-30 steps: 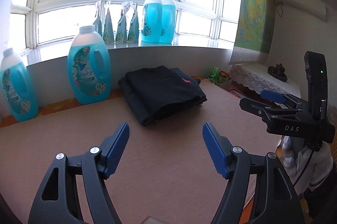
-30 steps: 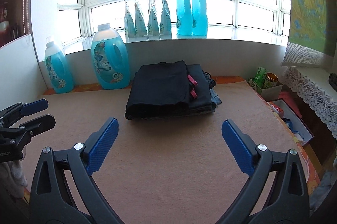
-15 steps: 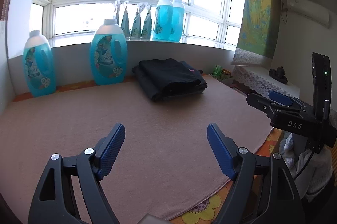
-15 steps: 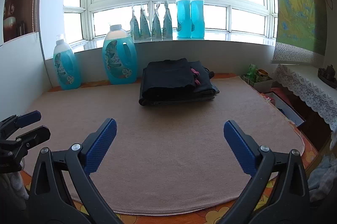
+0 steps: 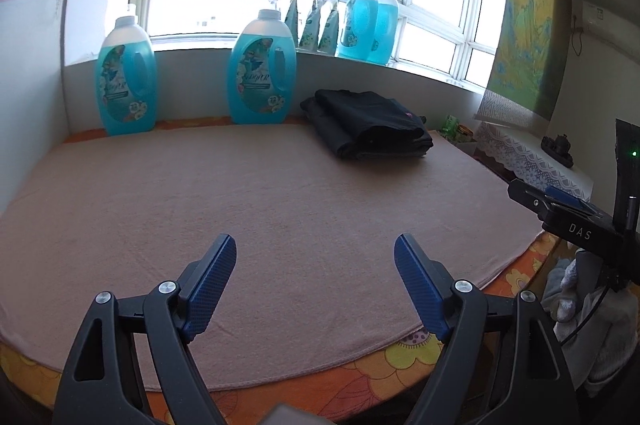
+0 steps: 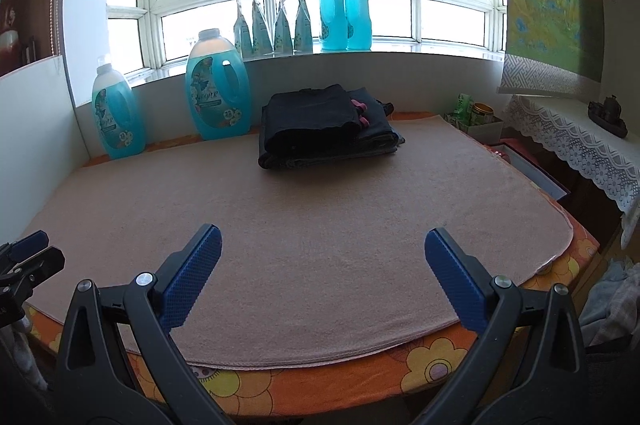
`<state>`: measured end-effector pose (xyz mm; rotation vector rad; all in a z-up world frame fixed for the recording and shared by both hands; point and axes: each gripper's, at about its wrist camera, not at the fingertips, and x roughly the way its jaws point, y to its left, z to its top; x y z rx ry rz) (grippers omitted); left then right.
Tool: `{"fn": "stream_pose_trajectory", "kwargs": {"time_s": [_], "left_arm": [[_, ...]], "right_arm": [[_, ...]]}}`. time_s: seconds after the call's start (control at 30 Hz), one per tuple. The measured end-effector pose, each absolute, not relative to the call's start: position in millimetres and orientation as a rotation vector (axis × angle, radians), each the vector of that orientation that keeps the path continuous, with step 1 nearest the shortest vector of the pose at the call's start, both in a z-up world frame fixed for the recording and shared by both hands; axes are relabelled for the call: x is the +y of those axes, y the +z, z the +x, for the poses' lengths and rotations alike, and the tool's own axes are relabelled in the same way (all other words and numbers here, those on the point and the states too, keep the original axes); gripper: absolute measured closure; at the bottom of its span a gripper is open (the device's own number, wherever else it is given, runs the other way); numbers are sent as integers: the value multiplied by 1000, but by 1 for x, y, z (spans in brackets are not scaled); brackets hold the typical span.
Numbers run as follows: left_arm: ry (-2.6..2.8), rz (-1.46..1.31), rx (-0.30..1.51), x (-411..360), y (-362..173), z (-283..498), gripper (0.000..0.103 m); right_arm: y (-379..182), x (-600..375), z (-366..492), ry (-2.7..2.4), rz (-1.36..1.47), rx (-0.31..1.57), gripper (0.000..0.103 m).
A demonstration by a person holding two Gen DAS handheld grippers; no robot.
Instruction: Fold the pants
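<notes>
**Both jaws released, pants stacked at the far side of the desk**

The left gripper [image 5: 314, 255] has its jaws spread wide, blue pads facing each other with nothing between them, low in the frame over the near edge of the tan mat [image 5: 260, 193]. The right gripper [image 6: 322, 249] has its jaws released just the same, hanging above the mat's front rim, where the orange flowered cloth [image 6: 432, 357] shows beneath.

The folded black pants [image 5: 370, 123] lie well apart from both sets of jaws, at the far side of the desk. In the left view they sit upper right of centre; in the right view the pile [image 6: 324, 123] sits just above centre, with a pink bit at its right edge.

Two large blue detergent bottles [image 6: 218, 85] stand to the left of the pile against the wall. Smaller bottles and pouches line the windowsill [image 6: 400, 49] above.
</notes>
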<state>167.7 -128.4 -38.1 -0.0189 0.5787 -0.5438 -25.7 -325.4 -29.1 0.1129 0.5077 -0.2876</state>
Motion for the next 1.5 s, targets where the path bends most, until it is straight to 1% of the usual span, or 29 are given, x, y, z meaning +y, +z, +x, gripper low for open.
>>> {"fn": "stream_pose_trajectory", "kwargs": {"time_s": [0.43,1.5], "left_arm": [[-518,34,555,-132,-34,160,21],[-511,38,561,-130,-34,160,21]], "right_arm": [[-31,-325,-26,-297,94,507,0],[-27,-317,-26,-276,92,504,0]]}}
